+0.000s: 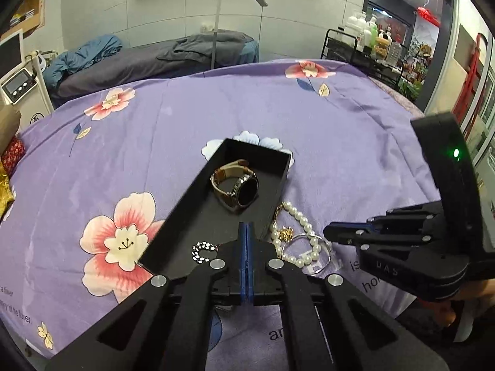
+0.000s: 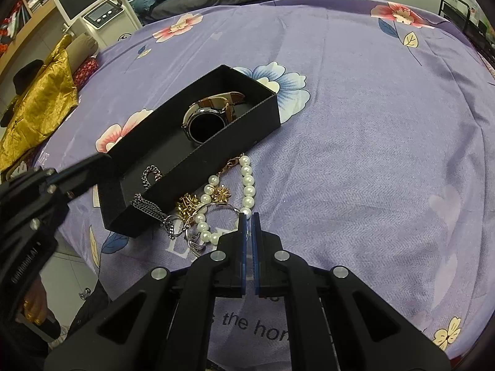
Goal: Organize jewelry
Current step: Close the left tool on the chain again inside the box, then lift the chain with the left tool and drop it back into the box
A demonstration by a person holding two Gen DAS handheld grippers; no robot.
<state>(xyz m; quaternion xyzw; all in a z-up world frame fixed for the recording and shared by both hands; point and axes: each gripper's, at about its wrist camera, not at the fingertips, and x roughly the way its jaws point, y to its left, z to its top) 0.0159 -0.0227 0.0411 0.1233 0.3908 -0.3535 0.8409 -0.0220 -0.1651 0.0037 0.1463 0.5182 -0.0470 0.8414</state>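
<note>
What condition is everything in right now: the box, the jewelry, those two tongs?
Black box: open, lidless.
Watch: inside the box, on its side.
Pearl bracelet: outside, on the bedspread.
Left tongs: shut, empty.
Right tongs: nearly shut, whether gripping the bracelet is unclear.

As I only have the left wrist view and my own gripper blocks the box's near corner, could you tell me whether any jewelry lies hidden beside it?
Observer: Yes, a dark chain lies against the long wall of the box near that corner.
Operator: Is anything else there?
Observer: Two silver rings lie just past the chain, beside the pearl bracelet.
Operator: How do the right gripper's pads stand?
Observer: The right gripper has them nearly together, with a thin gap, at the rim of the bangle. I cannot tell whether it grips.
</note>
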